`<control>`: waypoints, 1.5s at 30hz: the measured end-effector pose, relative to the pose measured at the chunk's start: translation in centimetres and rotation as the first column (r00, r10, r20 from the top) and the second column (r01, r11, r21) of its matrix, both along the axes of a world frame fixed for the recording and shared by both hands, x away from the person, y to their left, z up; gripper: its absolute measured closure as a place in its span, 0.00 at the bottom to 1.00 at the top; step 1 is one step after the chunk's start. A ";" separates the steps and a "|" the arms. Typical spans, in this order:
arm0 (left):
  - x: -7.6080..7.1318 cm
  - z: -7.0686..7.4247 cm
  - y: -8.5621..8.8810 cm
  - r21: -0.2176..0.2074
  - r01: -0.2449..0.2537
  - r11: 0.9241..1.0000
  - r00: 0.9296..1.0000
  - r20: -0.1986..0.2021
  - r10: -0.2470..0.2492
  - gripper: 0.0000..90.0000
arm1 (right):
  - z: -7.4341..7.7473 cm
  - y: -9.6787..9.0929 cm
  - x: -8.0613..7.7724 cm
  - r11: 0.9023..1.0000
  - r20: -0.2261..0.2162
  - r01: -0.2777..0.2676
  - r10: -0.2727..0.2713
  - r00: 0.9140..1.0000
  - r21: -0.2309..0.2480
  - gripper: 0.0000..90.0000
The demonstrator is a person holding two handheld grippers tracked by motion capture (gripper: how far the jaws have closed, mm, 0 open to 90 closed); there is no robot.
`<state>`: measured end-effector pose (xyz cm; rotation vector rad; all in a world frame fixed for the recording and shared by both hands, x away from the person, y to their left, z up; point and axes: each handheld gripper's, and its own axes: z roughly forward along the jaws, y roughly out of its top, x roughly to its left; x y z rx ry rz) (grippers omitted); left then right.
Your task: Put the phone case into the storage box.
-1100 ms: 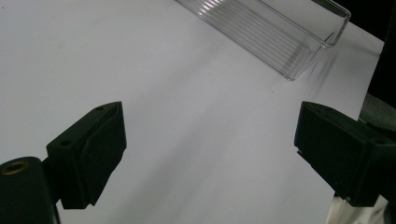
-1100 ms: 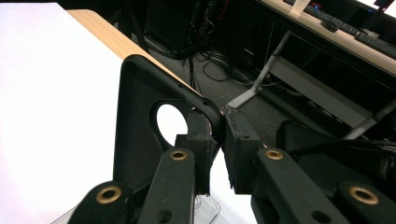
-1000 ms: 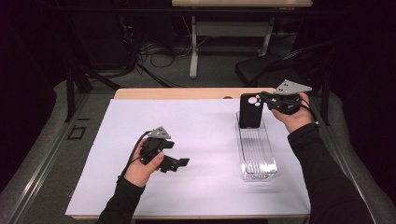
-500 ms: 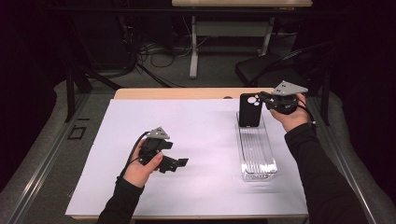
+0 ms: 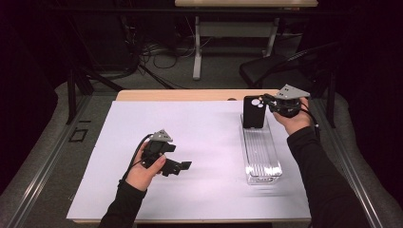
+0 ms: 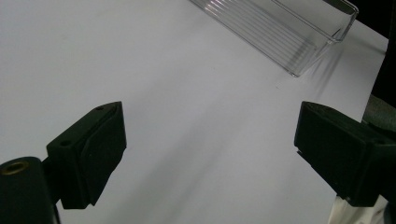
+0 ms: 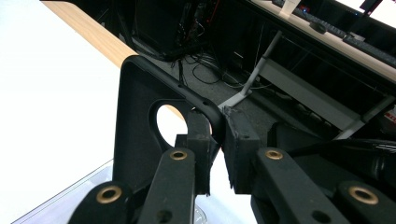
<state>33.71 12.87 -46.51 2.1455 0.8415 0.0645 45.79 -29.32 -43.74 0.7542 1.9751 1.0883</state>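
A black phone case point(image 5: 253, 112) with a round camera hole hangs upright over the far end of a clear ribbed plastic tray point(image 5: 260, 151). My right gripper point(image 5: 270, 103) is shut on the case's upper right edge; in the right gripper view the two pads pinch the case's rim point(image 7: 140, 126) beside the hole. My left gripper point(image 5: 183, 166) rests low over the white sheet at the left-centre, open, with nothing between its black pads point(image 6: 91, 149). The tray's near corner point(image 6: 299, 32) shows beyond those jaws.
A white sheet point(image 5: 199, 142) covers the wooden table, whose far edge point(image 5: 180, 95) shows bare. Behind the table stand a dark chair point(image 5: 271, 71), desk legs and cables on the floor. The person's dark sleeves enter from the bottom.
My right gripper has sunk slightly with the phone case, bringing its lower edge closer to the tray. The left gripper has stayed where it was.
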 end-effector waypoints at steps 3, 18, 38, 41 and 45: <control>0.0 0.0 0.0 -0.002 -0.004 1.000 1.000 -0.003 0.004 0.11 | -0.1 0.1 0.1 1.000 0.007 -0.002 0.002 1.000 0.001 0.91; 0.1 -0.2 0.2 0.004 -0.007 1.000 1.000 -0.008 0.007 0.11 | -0.8 0.5 0.6 1.000 0.023 -0.002 0.002 1.000 -0.023 0.92; 0.1 -0.4 0.4 0.006 -0.012 1.000 1.000 -0.015 0.013 0.11 | -1.5 0.3 1.2 1.000 0.035 0.014 -0.013 0.999 -0.018 0.91; 0.1 -0.4 0.4 0.007 -0.010 1.000 1.000 -0.015 0.010 0.11 | -1.7 0.3 1.2 1.000 0.037 0.017 -0.016 0.999 -0.011 0.91; 0.1 -0.5 0.4 0.008 -0.008 1.000 1.000 -0.014 0.008 0.11 | -1.8 0.2 1.1 1.000 0.046 0.017 -0.017 0.999 -0.003 0.91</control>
